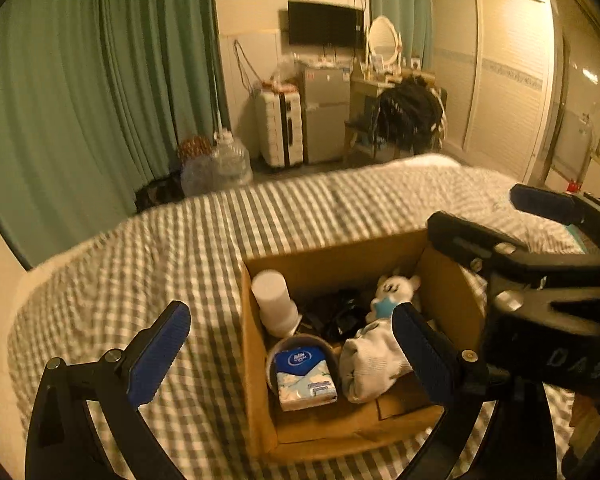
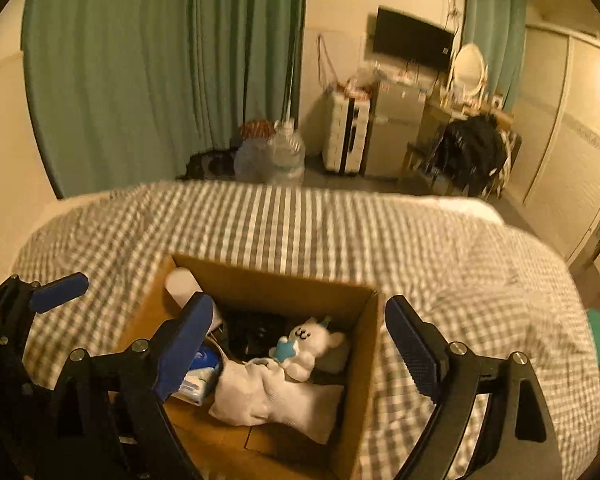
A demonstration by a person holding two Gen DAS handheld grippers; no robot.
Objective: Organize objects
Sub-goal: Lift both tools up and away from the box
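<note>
Open cardboard box (image 1: 452, 292) sits on the bed (image 1: 140, 264), on a grey-white checked cover; it is the task's container. Inside: white cylinder (image 1: 272, 292) upright in the far-left corner, tissue pack (image 1: 304, 380) lying in a round tub at the near left, white sock (image 1: 372, 360) across the middle, plush toy (image 1: 396, 292) toward the far right, dark items (image 1: 336, 316) at the back centre, too dim to identify. Left wrist view shows the tissue pack whole and the box's left wall; right wrist view hides most of the pack behind a finger but shows the sock full length, the plush face-on, and the box's right wall with bare cover beyond it. Left hand-held gripper (image 1: 292, 356): jaws spread wide, nothing between the pads, above the box's near-left part. Right hand-held gripper (image 2: 296, 348): jaws spread wide, released, nothing gripped, above the box centre; each view catches the other hand-held gripper at its edge. Bed cover lies bare on all sides of the box; far edge of the bed drops to floor with water jugs (image 2: 272, 156) and curtain (image 2: 140, 60) behind.
</note>
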